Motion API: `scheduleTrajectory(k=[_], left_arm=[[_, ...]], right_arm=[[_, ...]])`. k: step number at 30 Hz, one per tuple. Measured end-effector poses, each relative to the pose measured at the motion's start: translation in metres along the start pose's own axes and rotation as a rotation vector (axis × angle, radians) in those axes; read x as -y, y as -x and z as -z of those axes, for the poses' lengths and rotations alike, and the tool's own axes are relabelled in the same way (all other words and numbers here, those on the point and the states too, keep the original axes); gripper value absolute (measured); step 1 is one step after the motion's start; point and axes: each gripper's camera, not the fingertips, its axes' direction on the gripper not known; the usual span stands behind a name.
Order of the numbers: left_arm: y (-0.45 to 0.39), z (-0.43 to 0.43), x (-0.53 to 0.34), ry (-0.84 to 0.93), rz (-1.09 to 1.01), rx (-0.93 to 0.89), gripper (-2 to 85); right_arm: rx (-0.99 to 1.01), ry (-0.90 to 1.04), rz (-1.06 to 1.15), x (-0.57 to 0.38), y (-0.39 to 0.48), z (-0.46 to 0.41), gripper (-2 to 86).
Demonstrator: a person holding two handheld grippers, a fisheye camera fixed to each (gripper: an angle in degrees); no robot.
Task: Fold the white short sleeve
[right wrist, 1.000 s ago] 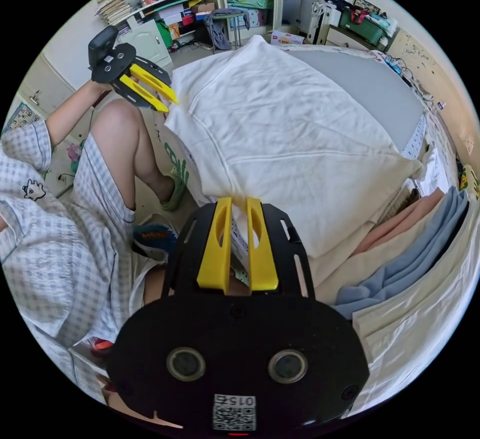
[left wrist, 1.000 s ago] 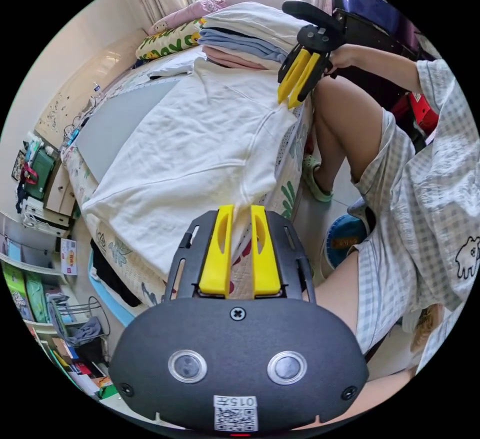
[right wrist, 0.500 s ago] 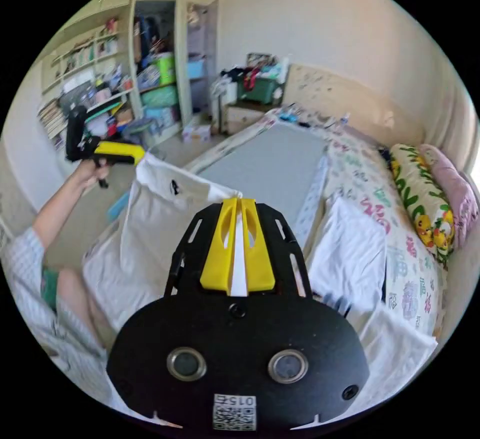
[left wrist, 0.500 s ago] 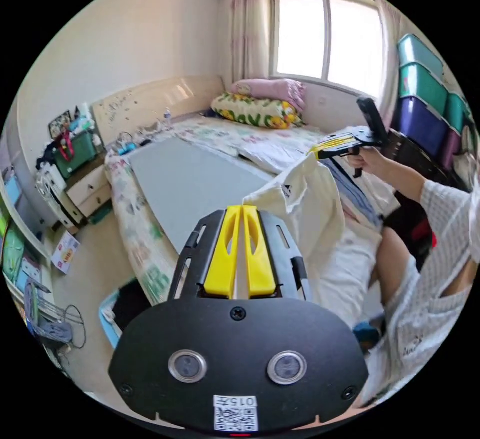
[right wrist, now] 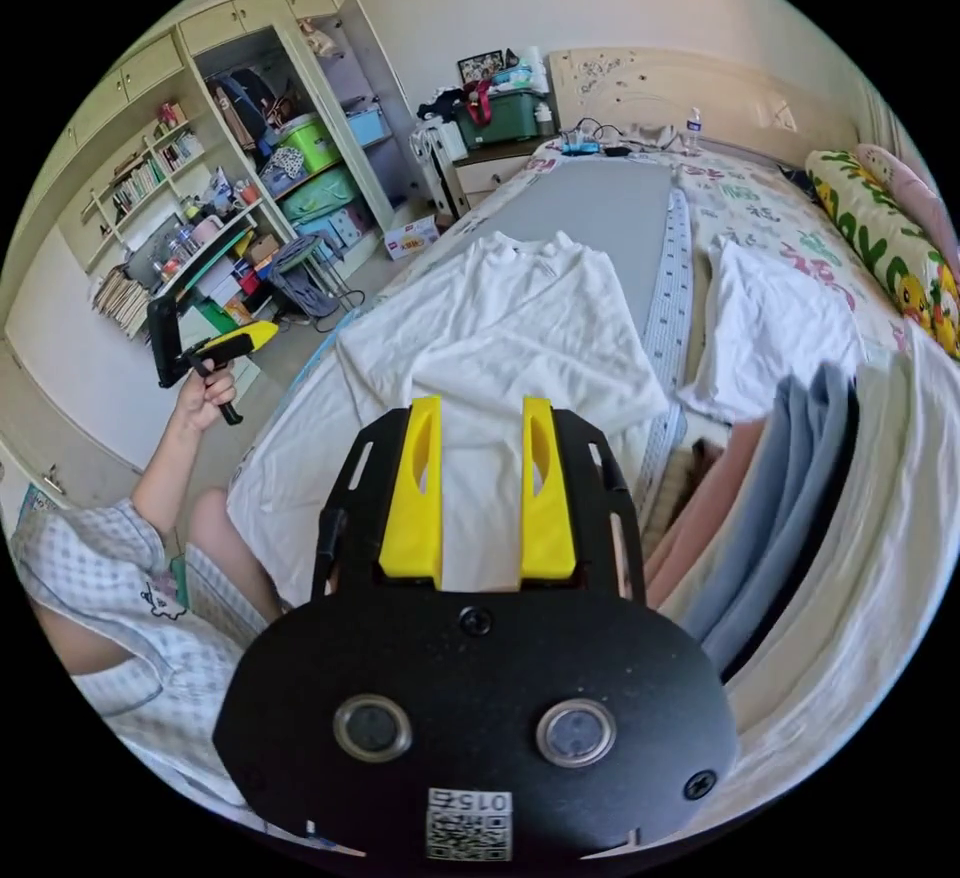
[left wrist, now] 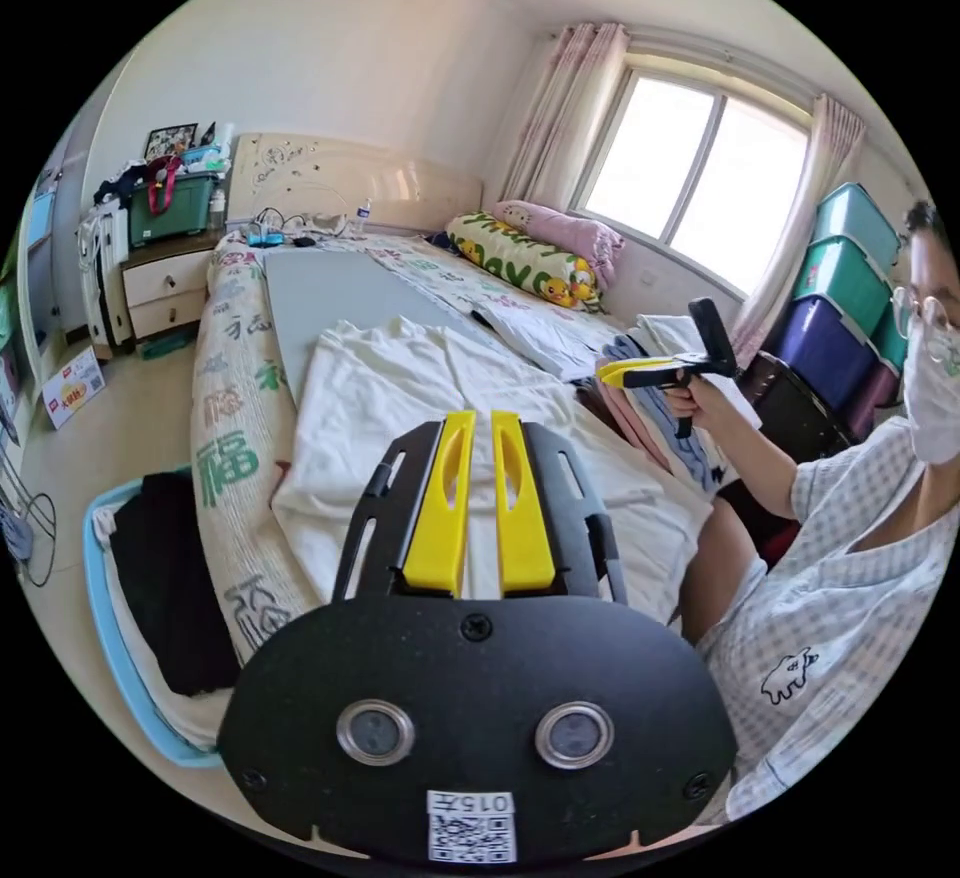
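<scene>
On the bed (left wrist: 225, 358) the white shirt (right wrist: 500, 338) lies spread; above it the left gripper (left wrist: 478, 428) and right gripper (right wrist: 482, 418) both hang with jaws apart, holding nothing.

The short sleeve (right wrist: 490, 338) lies spread on the bed (left wrist: 225, 388), partly over a mat (right wrist: 600, 208) that runs toward the headboard (right wrist: 720, 93). A stack of folded clothes (right wrist: 800, 478) sits beside it at the near edge, pillows (left wrist: 520, 258) lie by the window, and a basket (left wrist: 130, 598) stands on the floor beside the bed.

Left gripper (left wrist: 478, 418) and right gripper (right wrist: 480, 408) hang raised, jaws parted, holding nothing.
</scene>
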Motion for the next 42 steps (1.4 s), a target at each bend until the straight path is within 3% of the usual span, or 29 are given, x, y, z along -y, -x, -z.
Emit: scheduleTrajectory(k=[7, 11, 16, 22, 26, 30, 37, 40, 42], left_arm=[[-0.027, 0.044, -0.097, -0.074, 0.049, -0.055, 2.3], [-0.035, 0.065, -0.134, -0.128, 0.003, -0.037, 1.6], [-0.013, 0.068, -0.148, -0.211, 0.148, -0.081, 0.7], [-0.023, 0.055, -0.149, -0.166, 0.158, -0.167, -0.1], [-0.036, 0.040, -0.144, -0.147, 0.161, -0.225, -0.3], [-0.054, 0.029, -0.136, -0.133, 0.126, -0.282, -0.5], [-0.081, 0.019, -0.121, -0.096, 0.056, -0.251, -0.2], [-0.089, 0.021, -0.118, -0.114, 0.023, -0.266, -0.2], [-0.088, 0.021, -0.116, -0.132, 0.021, -0.257, -0.3]], right_arm=[[-0.271, 0.146, -0.082, -0.099, 0.019, 0.023, 8.4], [-0.234, 0.154, -0.183, -0.127, 0.018, 0.041, 7.6], [-0.156, 0.039, -0.188, -0.135, 0.054, 0.090, 6.5], [-0.168, -0.044, -0.062, -0.065, 0.124, 0.225, 5.1], [-0.189, -0.088, -0.034, -0.011, 0.193, 0.372, 3.4], [-0.367, -0.082, 0.064, 0.021, 0.286, 0.457, 0.6], [-0.450, -0.041, 0.139, -0.004, 0.337, 0.465, -0.4], [-0.397, -0.069, 0.190, -0.041, 0.328, 0.428, -0.4], [-0.504, -0.198, 0.255, -0.086, 0.315, 0.371, -0.5]])
